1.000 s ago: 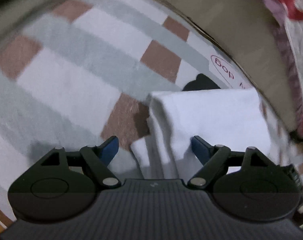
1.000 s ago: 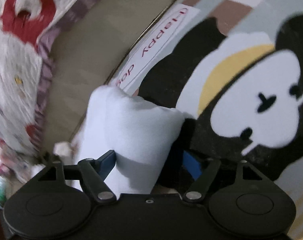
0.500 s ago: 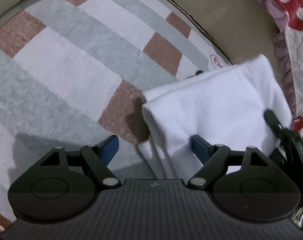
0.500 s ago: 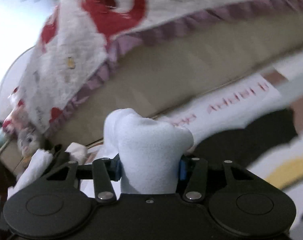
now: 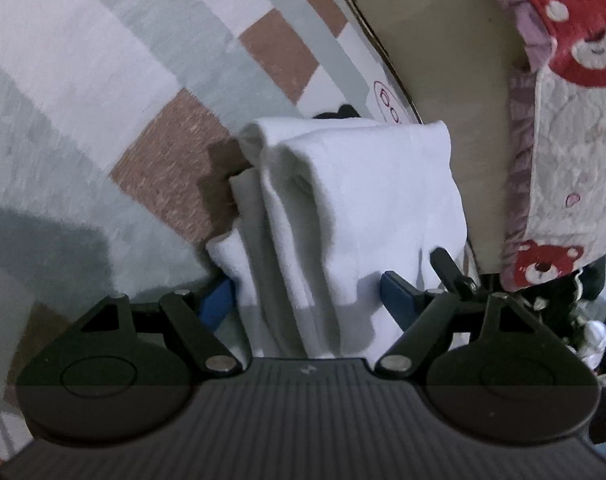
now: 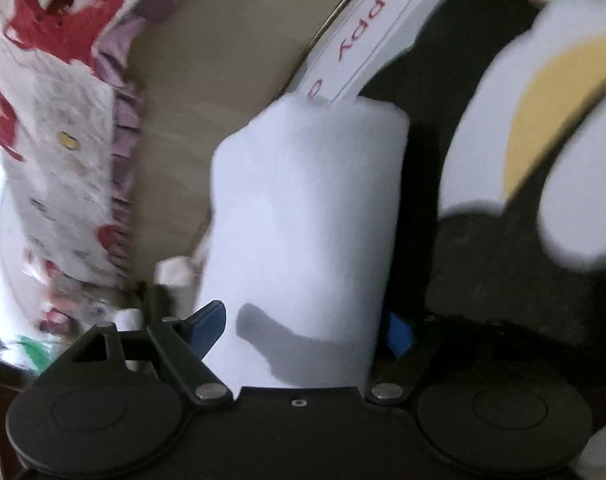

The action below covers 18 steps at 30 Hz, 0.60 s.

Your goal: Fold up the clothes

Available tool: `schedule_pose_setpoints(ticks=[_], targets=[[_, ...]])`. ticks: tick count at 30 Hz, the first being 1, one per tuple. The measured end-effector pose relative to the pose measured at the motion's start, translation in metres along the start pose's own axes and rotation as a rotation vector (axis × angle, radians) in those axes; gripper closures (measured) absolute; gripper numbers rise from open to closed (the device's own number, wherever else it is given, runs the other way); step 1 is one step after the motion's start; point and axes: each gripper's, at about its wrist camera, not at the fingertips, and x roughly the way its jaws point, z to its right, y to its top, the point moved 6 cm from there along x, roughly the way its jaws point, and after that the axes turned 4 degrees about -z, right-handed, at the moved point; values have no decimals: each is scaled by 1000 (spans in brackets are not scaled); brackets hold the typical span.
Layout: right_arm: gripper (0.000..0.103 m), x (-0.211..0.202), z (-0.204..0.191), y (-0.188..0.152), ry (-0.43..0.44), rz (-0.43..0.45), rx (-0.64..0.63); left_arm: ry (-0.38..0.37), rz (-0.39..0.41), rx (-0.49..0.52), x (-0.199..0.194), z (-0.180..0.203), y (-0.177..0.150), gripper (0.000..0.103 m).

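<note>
A folded white garment (image 5: 367, 200) lies on the patterned rug (image 5: 103, 92), close to the rug's edge. My left gripper (image 5: 309, 298) is open, its blue fingertips (image 5: 219, 302) on either side of the garment's near end. In the right wrist view the same white garment (image 6: 307, 220) fills the space between the blue fingers (image 6: 207, 322) of my right gripper (image 6: 303, 330), whose jaws stand wide and open. A black part of the right gripper (image 5: 449, 270) shows at the garment's right corner in the left wrist view.
The rug carries grey, white and brown blocks and a black, white and yellow cartoon figure (image 6: 543, 140). Bare beige floor (image 5: 443, 40) runs beyond its edge. A quilt with red bears (image 5: 575, 80) hangs at the right, with small clutter (image 5: 591, 320) beneath it.
My right gripper, shut on the raised garment half a second ago, has come down to the rug and its fingers have spread apart. The garment now lies lower between my left fingers.
</note>
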Motion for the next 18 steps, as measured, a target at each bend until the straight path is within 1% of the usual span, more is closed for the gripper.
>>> schedule_pose_setpoints(ticks=[2, 3, 4, 6, 7, 9, 11, 15, 17, 18], targets=[[14, 6, -9, -3, -20, 31, -72, 4, 16, 23, 1, 3, 0, 29], [18, 9, -14, -4, -31, 46, -107, 3, 27, 32, 2, 5, 1, 30], [37, 12, -19, -5, -41, 62, -143, 1, 40, 38, 3, 5, 2, 33], [56, 17, -29, -7, -61, 93, -215, -18, 55, 35, 2, 4, 3, 36], [60, 18, -35, -7, -60, 106, -253, -36, 59, 27, 1, 4, 3, 40], [62, 12, -49, -6, -47, 118, -310, -71, 65, 17, -1, 4, 4, 45], [62, 6, -61, -2, -36, 125, -334, -107, 75, 41, -7, 11, 6, 50], [62, -4, -78, 15, 21, 117, -271, -156, 120, 71, -29, 25, 10, 52], [62, -5, -91, 18, 40, 110, -271, -175, 146, 86, -42, 32, 13, 52], [62, -5, -100, 18, 48, 104, -280, -172, 162, 95, -51, 35, 15, 53]])
